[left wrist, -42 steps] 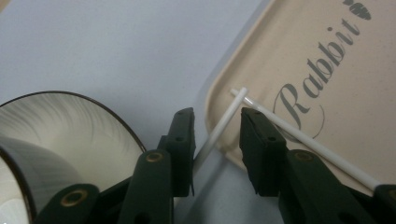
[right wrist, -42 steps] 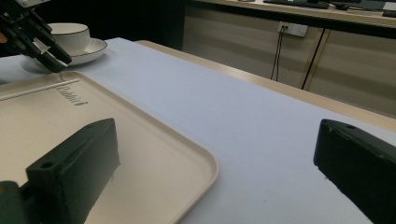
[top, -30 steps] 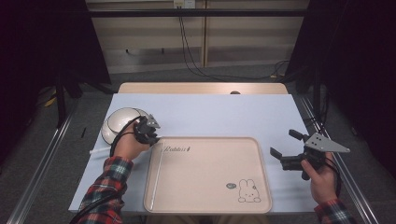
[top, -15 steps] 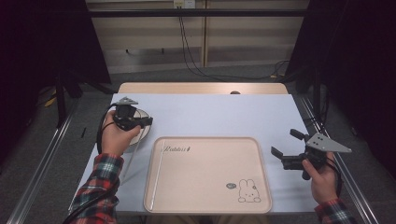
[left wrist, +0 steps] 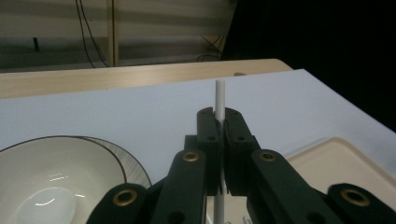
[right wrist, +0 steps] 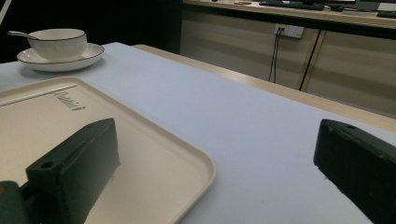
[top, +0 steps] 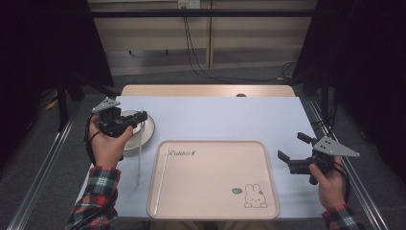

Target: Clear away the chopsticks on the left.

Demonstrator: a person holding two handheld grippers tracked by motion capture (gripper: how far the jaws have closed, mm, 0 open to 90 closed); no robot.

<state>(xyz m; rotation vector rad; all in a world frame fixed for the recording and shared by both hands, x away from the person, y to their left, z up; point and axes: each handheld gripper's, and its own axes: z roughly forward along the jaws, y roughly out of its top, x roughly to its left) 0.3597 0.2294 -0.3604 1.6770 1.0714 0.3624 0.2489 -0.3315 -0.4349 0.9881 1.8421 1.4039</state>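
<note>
My left gripper (top: pixel 141 117) (left wrist: pixel 219 116) is shut on a thin white stick (top: pixel 139 163) (left wrist: pixel 219 95), held beside a white bowl (top: pixel 136 128) (left wrist: pixel 51 186) that sits on a dark-rimmed plate (right wrist: pixel 60 60) at the table's left. The stick runs toward the front edge, just left of the beige tray (top: pixel 210 142) (right wrist: pixel 154 140). A second white stick (top: pixel 160 182) lies along the tray's left rim inside it. My right gripper (top: pixel 293 152) (right wrist: pixel 217 154) hovers open at the tray's right side, with nothing between its jaws.
A spoon handle (right wrist: pixel 16 33) sticks out of the bowl (right wrist: pixel 58 43). The tray bears a rabbit drawing (top: pixel 253 195) near its front right corner. A pale sheet (top: pixel 225 117) covers the table, with the wooden edge (top: pixel 206 90) at the back. Cables hang behind.
My left gripper has moved left and back from the tray's corner to over the plate, turning with the white stick in its jaws. The right gripper stays put.
</note>
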